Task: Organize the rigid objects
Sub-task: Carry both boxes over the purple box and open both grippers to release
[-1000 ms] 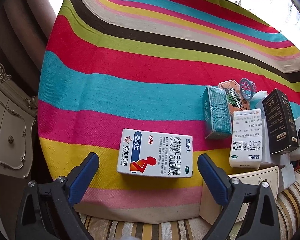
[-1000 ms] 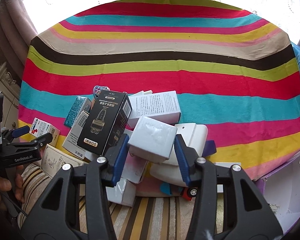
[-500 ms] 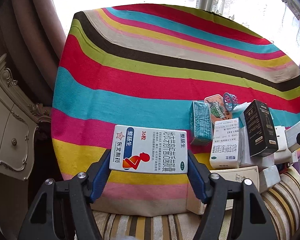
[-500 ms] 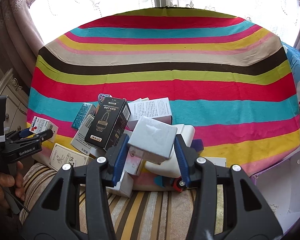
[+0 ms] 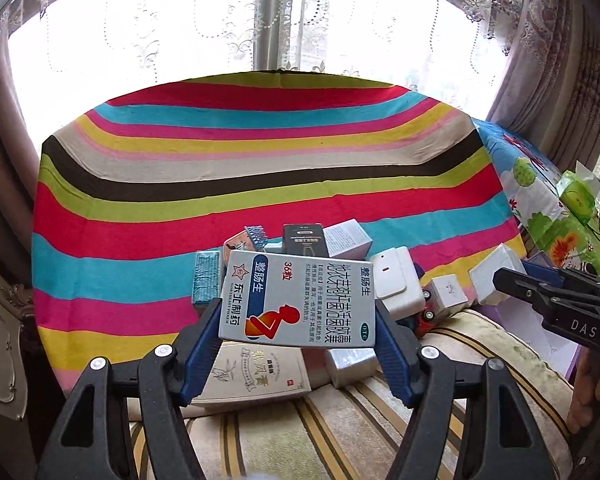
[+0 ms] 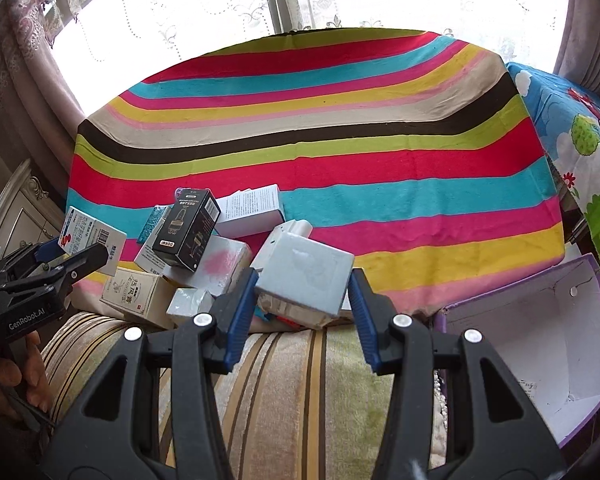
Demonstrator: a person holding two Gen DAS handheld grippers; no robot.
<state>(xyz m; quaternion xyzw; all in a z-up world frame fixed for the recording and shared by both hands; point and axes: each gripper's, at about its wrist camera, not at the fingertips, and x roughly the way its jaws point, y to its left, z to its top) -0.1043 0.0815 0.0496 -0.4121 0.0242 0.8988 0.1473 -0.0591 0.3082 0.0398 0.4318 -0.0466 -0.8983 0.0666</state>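
While purple box (image 6: 540, 344) sits open, left jaws pinch medicine carton (image 5: 300, 300), right jaws pinch white box (image 6: 304, 276).

Materials, as I read them
Striped cloth (image 6: 340, 168) matt, woven; medicine box (image 5: 300, 300) glossy printed card; grey box (image 6: 304, 272) dull card; fingers (image 5: 204, 344) ribbed blue plastic.
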